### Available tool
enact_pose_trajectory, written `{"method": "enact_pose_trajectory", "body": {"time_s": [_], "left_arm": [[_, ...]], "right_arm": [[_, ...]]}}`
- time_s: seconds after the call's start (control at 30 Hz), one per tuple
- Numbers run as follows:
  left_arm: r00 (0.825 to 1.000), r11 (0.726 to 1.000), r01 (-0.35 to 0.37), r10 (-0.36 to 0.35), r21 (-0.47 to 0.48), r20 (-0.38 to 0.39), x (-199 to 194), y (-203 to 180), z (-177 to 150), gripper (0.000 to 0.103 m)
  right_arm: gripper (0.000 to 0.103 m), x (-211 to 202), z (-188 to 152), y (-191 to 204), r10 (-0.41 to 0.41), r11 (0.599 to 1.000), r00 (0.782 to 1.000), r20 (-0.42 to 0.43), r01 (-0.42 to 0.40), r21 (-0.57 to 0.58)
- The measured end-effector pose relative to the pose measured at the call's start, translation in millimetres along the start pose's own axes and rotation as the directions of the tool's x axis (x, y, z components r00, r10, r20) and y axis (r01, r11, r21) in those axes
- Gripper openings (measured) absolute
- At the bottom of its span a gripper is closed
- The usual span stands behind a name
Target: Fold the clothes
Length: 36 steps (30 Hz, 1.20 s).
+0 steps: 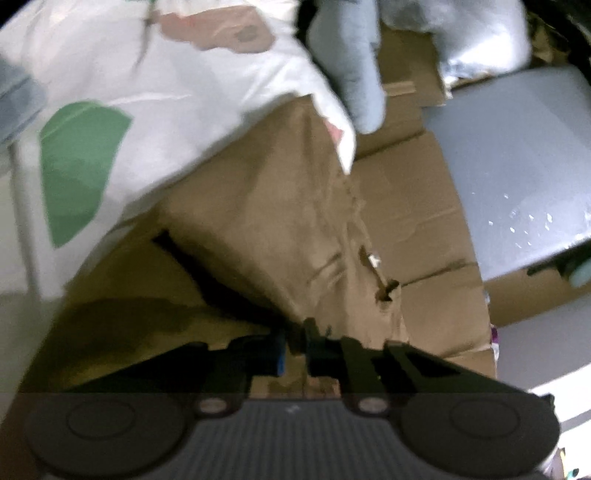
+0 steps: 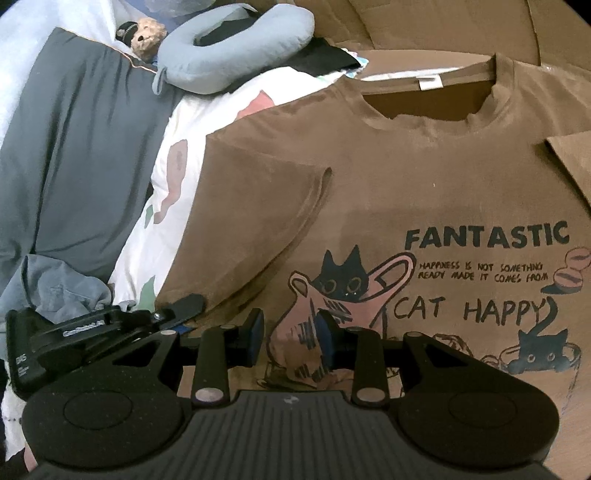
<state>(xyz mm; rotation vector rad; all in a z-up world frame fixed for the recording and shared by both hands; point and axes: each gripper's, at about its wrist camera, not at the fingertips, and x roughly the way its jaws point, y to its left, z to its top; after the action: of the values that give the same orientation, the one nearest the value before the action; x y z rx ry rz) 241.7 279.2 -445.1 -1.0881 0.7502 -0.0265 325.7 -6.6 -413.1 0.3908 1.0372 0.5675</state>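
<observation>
Slippage is my worry: my left tongs (image 1: 295,347) pinch shut on the brown T-shirt's (image 2: 406,192) edge, my right tongs (image 2: 291,332) hover open over its cat print on the cardboard (image 1: 417,206), so a thin bite could slip and skew the fold.

Left wrist view close over the brown T-shirt (image 1: 280,206), angled down, blurred, right wrist view slightly higher, facing its printed front (image 2: 424,192), both share shirt and patterned bedding (image 1: 155,110).

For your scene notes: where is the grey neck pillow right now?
In the right wrist view, the grey neck pillow lies top left, beside the small teddy bear, beyond the brown T-shirt.
</observation>
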Motion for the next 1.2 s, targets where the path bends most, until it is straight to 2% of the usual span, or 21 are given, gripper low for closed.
{"method": "enact_pose_trajectory", "body": {"time_s": [0.07,0.13,0.23,0.43,0.57,0.7,0.8,1.0,1.13,1.2], "left_arm": [[0.998,0.999,-0.041,0.041,-0.003,-0.04,3,3,-2,0.011],[0.996,0.997,-0.076,0.077,0.02,-0.046,1,2,-5,0.014],[0.995,0.994,-0.089,0.091,0.06,-0.027,-14,-5,-10,0.029],[0.987,0.98,-0.149,0.14,0.134,0.073,-41,-16,-3,0.029],[0.983,0.98,-0.162,0.149,0.118,0.111,-40,-16,7,0.029],[0.973,0.979,-0.193,0.182,0.063,0.142,-40,-4,15,0.034],[0.962,0.975,-0.224,0.22,0.004,0.163,-43,9,20,0.032],[0.941,0.956,-0.288,0.294,-0.061,0.17,-55,28,18,0.003],[0.933,0.951,-0.3,0.309,-0.078,0.183,-61,25,15,0.002],[0.934,0.951,-0.299,0.307,-0.071,0.184,-65,21,14,0.005]], "right_arm": [[0.034,-1,0,0,-0.003,1.0,1.0,-0.002,0.003,0.001],[0.034,-1,0,-1,-0.01,1.0,1.0,-0.005,0.01,-0.001],[0.034,-4,-1,1,-0.01,1.0,1.0,-0.003,0.01,-0.02],[0.034,-2,-1,4,0.0,1.0,1.0,0.0,0.0,-0.032],[0.034,2,-2,9,0.001,0.999,1.0,0.001,-0.001,-0.035],[0.034,2,-3,14,0.004,0.999,1.0,-0.002,-0.004,-0.046],[0.034,1,-2,14,0.0,0.999,1.0,-0.004,-0.001,-0.051],[0.034,0,-4,11,-0.017,0.999,1.0,-0.01,0.017,-0.046],[0.034,-7,-3,9,-0.027,0.999,1.0,-0.005,0.026,-0.041],[0.034,-14,-3,8,-0.027,0.999,1.0,-0.001,0.026,-0.036]]}}
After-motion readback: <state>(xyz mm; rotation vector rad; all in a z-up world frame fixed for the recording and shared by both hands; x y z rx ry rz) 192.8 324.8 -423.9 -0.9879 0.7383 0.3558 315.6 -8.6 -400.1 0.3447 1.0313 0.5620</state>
